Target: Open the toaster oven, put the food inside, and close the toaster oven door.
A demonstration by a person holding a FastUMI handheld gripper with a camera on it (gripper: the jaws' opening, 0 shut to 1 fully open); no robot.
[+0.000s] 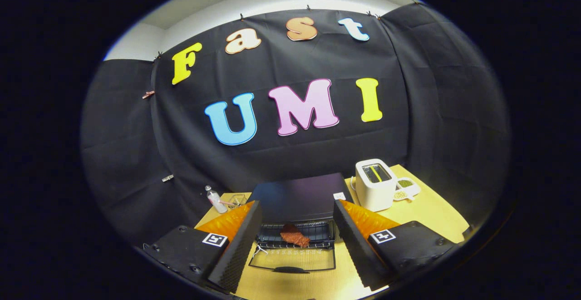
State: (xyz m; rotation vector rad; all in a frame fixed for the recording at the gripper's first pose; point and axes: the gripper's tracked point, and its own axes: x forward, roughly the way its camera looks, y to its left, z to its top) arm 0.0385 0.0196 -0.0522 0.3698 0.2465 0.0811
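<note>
A dark toaster oven (pixel 299 198) stands on the wooden table just beyond my fingers, seen from above. Its glass door (pixel 292 259) hangs open and lies flat toward me, handle nearest. A reddish-brown piece of food (pixel 295 236) rests on the wire rack (pixel 313 235) at the oven's mouth. My gripper (pixel 295 245) hovers above the open door with its fingers spread wide on either side of the rack. Nothing is held between them.
A white pop-up toaster (pixel 375 184) stands right of the oven, with a small white dish (pixel 405 187) of green and pale bits beside it. A small clear bottle (pixel 215 199) and a little wire basket (pixel 238 199) sit left of the oven. The table (pixel 431 213) ends at the right.
</note>
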